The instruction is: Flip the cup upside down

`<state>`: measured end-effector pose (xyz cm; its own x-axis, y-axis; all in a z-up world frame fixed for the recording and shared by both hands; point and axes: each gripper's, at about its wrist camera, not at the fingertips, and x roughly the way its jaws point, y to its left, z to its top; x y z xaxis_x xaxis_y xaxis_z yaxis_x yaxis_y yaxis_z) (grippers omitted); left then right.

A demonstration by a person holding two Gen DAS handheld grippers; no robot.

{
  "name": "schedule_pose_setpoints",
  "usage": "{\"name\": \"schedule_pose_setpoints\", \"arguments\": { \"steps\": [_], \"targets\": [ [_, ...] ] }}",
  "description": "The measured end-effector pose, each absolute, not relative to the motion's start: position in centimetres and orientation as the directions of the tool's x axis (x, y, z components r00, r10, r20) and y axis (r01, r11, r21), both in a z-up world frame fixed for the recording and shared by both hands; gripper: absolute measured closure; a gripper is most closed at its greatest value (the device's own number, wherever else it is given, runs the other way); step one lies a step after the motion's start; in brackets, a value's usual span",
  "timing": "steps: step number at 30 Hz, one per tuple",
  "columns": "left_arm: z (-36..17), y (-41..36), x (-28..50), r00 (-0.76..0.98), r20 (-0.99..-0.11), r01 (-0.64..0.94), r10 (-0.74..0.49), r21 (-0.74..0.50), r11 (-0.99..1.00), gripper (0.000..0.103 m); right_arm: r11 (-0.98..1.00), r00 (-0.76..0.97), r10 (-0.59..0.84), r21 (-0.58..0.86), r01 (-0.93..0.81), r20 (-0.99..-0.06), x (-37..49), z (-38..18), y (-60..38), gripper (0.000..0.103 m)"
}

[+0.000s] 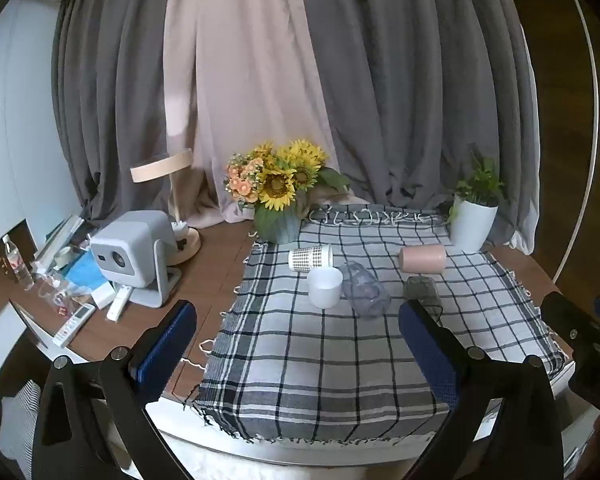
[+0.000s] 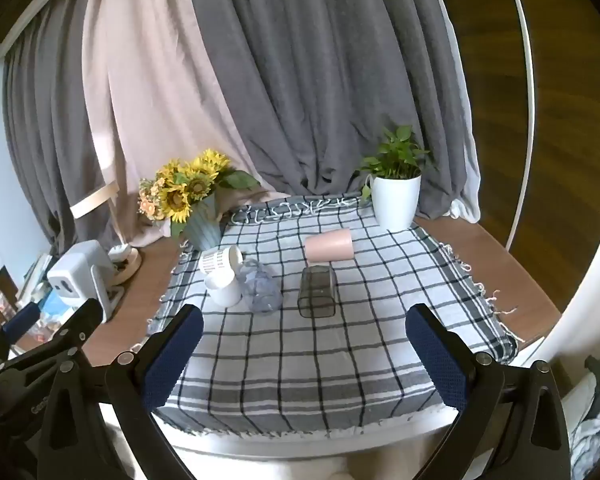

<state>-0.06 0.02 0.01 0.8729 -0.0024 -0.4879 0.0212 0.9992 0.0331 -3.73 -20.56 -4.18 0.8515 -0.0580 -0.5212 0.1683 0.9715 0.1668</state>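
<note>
Both grippers, left gripper [image 1: 296, 336] and right gripper [image 2: 304, 340], jaws gaping, hovering empty; white cup [image 1: 325, 287] standing upright, needing a side grasp before inverting.

Both cameras sit low at the near edge of the counter [image 1: 220, 264] and look across it toward the curtains [image 2: 300, 80]. The left view stands more to the left, the right view more to the right. Both see the checked cloth [image 2: 320, 360] and the cups close by.

Dim, soft daylight through the curtains [image 1: 260, 80]; sharp centre, fisheye-bent dark edges.
</note>
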Motion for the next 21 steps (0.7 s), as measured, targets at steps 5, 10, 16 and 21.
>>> {"name": "schedule_pose_setpoints", "arguments": {
  "steps": [5,10,16,21],
  "targets": [
    [0.1,0.6,-0.2,0.869,-0.494,0.031,-0.025,0.004,0.999,0.0,0.971,0.851,-0.054,0.171,0.166,-0.523,-3.6,-4.3,-20.6,0.001],
    [0.5,0.9,-0.3,0.877,-0.481,0.016,-0.005,0.018,1.0,0.0,0.971,0.852,-0.05,0.174,0.163,-0.521,-3.9,-4.2,-20.4,0.001],
    [0.8,1.0,0.1,0.873,-0.487,0.019,-0.01,0.015,1.0,0.0,0.97,0.844,-0.051,0.175,0.169,-0.533,-3.4,-4.4,-20.7,0.001],
    [0.6,-0.2,0.0,0.873,-0.487,0.017,-0.005,0.019,1.0,0.0,0.968,0.847,-0.054,0.179,0.174,-0.529,-3.6,-4.4,-20.7,0.001]
  ]
}}
